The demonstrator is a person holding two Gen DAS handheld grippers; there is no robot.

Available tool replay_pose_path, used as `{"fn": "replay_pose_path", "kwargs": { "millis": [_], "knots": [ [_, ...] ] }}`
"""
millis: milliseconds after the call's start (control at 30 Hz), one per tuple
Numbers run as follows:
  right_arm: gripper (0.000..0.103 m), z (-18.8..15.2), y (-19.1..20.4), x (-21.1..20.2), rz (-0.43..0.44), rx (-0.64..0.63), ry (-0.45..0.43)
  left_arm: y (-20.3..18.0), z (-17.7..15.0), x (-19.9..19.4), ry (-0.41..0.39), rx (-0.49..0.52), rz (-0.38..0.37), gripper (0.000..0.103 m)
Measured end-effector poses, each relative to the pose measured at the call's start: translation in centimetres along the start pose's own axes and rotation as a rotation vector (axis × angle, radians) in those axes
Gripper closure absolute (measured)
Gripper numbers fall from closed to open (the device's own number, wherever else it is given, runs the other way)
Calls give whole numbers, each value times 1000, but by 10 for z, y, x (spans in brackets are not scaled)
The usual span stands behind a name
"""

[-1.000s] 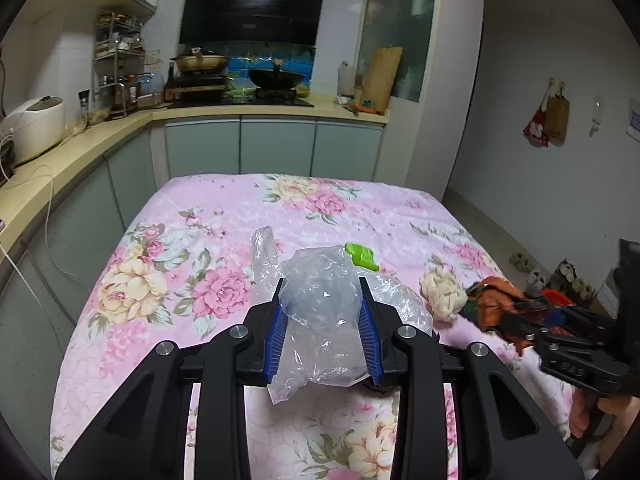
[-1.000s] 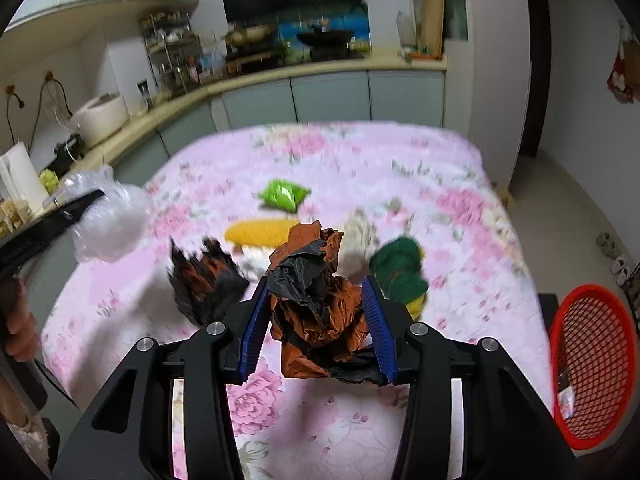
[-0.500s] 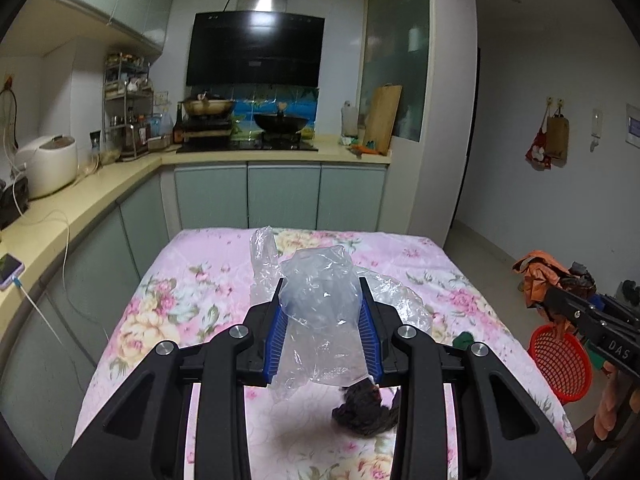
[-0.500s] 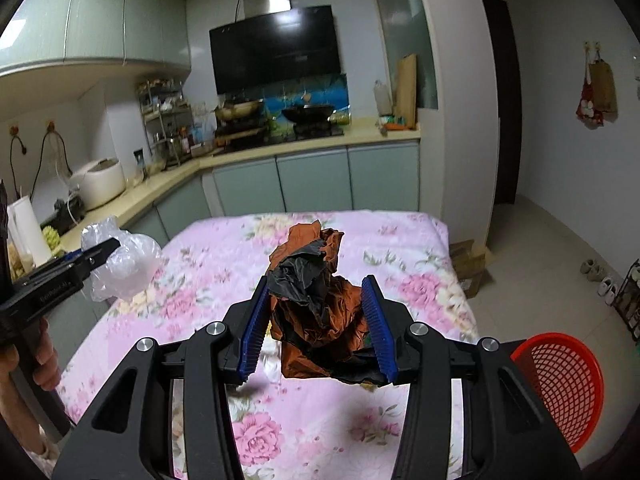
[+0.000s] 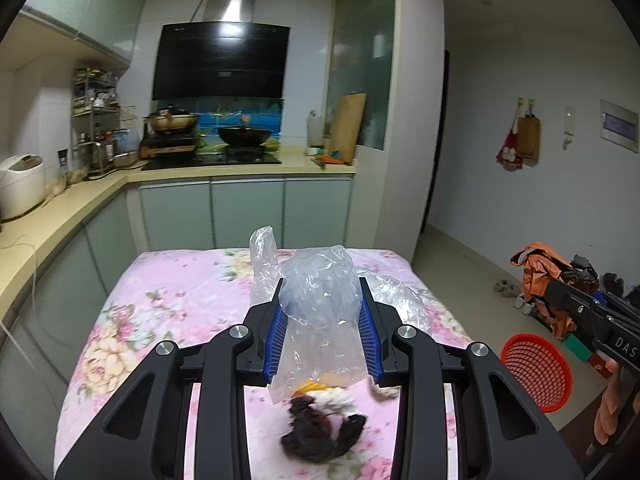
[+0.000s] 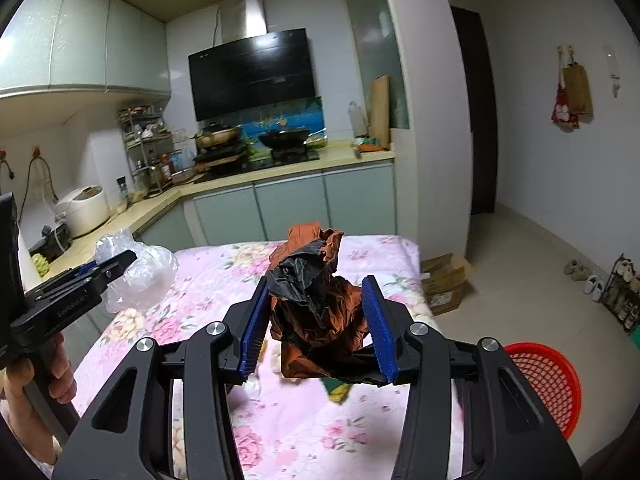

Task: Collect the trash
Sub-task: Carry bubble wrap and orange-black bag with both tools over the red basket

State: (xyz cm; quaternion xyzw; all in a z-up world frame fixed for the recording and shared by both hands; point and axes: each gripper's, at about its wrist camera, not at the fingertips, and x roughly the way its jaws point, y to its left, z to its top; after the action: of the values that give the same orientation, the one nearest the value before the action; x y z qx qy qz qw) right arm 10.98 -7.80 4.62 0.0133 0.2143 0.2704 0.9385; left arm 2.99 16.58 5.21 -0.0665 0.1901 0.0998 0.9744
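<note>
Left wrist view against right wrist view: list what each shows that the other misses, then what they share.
Only the left wrist view shows the dark crumpled scrap lying on the table below the left claw, which is shut on a clear plastic bag.

Only the right wrist view shows the cardboard box on the floor beside the table.

Both show the right claw shut on an orange and black wad, the red basket on the floor, and the floral tablecloth.
</note>
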Motion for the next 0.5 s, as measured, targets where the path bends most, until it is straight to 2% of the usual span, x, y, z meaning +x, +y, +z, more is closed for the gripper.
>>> {"fn": "replay_pose_path", "kwargs": {
  "millis": [500],
  "knots": [
    [58,0,-47,-24,-146,67,-29,-65,10,29,8,72,-165,72]
  ]
}}
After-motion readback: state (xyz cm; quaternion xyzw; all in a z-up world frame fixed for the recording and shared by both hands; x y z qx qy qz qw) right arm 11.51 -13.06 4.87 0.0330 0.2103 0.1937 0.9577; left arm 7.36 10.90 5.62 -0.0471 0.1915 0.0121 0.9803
